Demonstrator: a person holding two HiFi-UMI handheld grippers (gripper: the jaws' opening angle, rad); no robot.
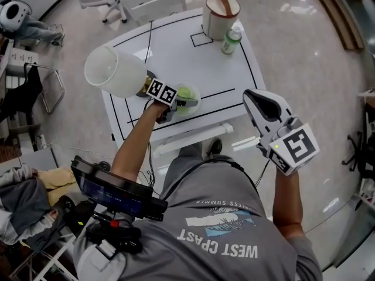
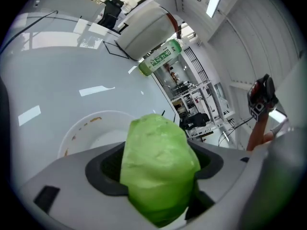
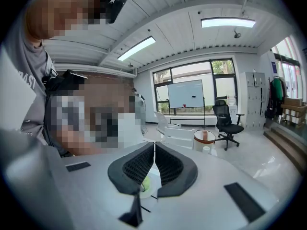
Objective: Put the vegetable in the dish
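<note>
A pale green leafy vegetable (image 2: 158, 166) is clamped between the jaws of my left gripper (image 2: 158, 176), directly over a white dish (image 2: 91, 133) on the white table. In the head view the left gripper (image 1: 179, 104) holds the vegetable (image 1: 186, 94) above the dish (image 1: 196, 103) near the table's front edge. My right gripper (image 1: 263, 107) is raised off to the right of the table, away from the dish, its jaws closed together with nothing between them (image 3: 153, 169).
At the table's far side stand a white bucket with a brown handle (image 1: 221, 13) and a green-labelled bottle (image 1: 231, 41). A white lampshade-like cylinder (image 1: 114, 71) is at the left edge. Black tape lines (image 1: 234, 89) mark the tabletop. Office chairs stand on the floor around.
</note>
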